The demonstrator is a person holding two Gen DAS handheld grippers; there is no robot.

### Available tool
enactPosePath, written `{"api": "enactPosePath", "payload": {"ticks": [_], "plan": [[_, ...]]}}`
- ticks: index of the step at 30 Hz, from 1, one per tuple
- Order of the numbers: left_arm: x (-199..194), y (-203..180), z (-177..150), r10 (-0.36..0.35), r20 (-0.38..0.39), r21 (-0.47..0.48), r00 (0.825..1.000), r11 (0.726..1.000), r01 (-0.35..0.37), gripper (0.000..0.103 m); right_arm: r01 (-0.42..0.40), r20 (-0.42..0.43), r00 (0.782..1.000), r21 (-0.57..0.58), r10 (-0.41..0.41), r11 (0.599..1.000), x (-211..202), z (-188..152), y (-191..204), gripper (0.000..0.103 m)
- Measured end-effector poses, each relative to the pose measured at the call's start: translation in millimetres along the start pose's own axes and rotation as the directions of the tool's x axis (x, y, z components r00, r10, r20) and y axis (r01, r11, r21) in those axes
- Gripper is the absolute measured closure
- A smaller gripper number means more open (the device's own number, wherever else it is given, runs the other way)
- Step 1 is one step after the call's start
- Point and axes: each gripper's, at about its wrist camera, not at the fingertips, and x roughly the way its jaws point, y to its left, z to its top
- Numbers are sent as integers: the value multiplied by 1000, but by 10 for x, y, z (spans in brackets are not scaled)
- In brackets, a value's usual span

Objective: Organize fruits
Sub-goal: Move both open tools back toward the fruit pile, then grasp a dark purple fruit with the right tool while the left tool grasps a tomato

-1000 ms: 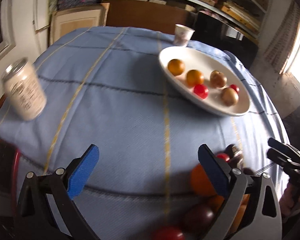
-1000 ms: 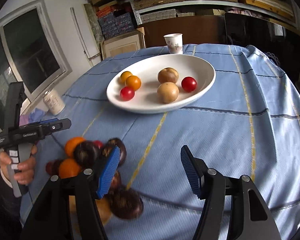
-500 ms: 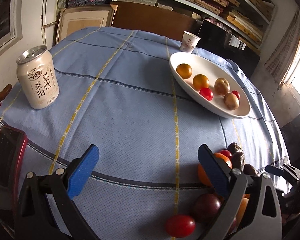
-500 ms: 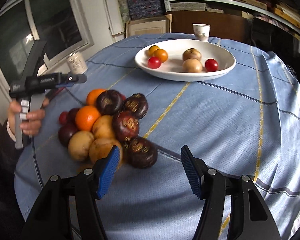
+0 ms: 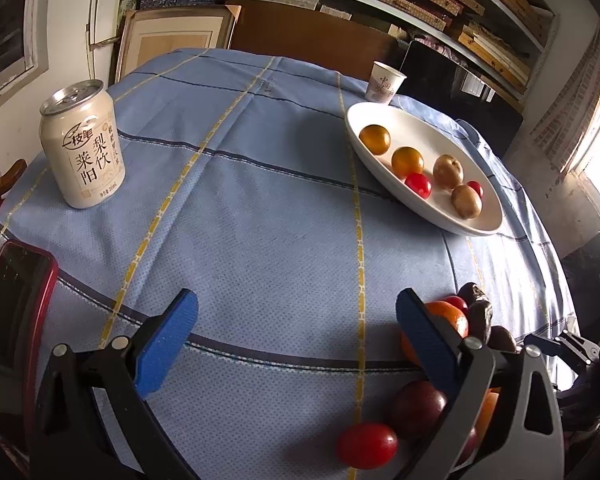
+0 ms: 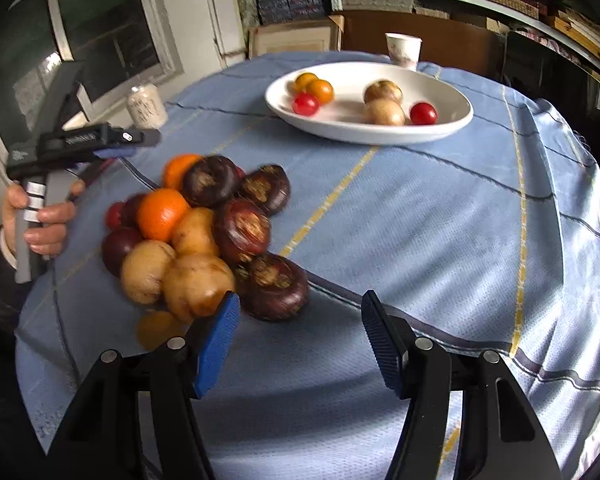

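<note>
My right claw (image 6: 298,330): spread, nothing between pads, hovering just near of fruit pile (image 6: 204,236) on near-left part of blue-clothed worktop (image 6: 440,240). My left claw (image 5: 296,338): spread, empty, over bare cloth; pile at its right. White plate (image 6: 440,126), far side, carries six small fruits. Can (image 5: 82,144) far left; paper cup (image 6: 403,50) behind plate.

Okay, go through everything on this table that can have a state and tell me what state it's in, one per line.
left gripper: open, empty
right gripper: open, empty
white plate: upright, holding six fruits
fruit pile: heaped on the cloth
drink can: upright, tab looks unopened
paper cup: upright
phone: screen dark
</note>
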Motion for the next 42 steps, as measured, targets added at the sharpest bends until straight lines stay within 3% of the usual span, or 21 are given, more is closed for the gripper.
{"api": "enactPosePath", "payload": {"ticks": [11, 21, 25, 27, 33, 37, 39, 40, 42], "plan": [[-23, -46, -12, -13, -4, 15, 1000, 1000, 13, 6, 11, 1, 1000, -25, -11, 1000, 78, 76, 54, 40], [-40, -65, -13, 6, 3, 34, 1000, 999, -6, 6, -26, -11, 1000, -43, 26, 999, 169, 138, 116, 62], [-113, -52, -31, 17, 27, 55, 999, 998, -18, 6, -73, 2, 997, 42, 73, 996, 138, 142, -1, 62], [-170, -37, -73, -12, 25, 83, 1000, 997, 10, 6, -87, 15, 996, 114, 85, 990, 118, 152, -117, 62], [-386, -46, -402, -170, -8, 207, 985, 964, 168, 6, -118, 19, 993, 222, 117, 968, 112, 142, -310, 62], [-372, -159, -551, -173, -41, 303, 984, 936, 177, 6, -107, 14, 994, 209, 106, 972, 119, 151, -291, 62], [-365, -230, -609, -174, -54, 350, 983, 919, 182, 11, -104, 13, 994, 206, 104, 973, 120, 147, -283, 61], [-358, -255, -624, -178, -63, 363, 982, 912, 188, 19, -106, 13, 994, 208, 106, 972, 122, 149, -287, 61], [-330, -296, -652, -180, -81, 383, 980, 902, 198, 27, -108, 14, 994, 209, 108, 972, 118, 141, -296, 61]]}}
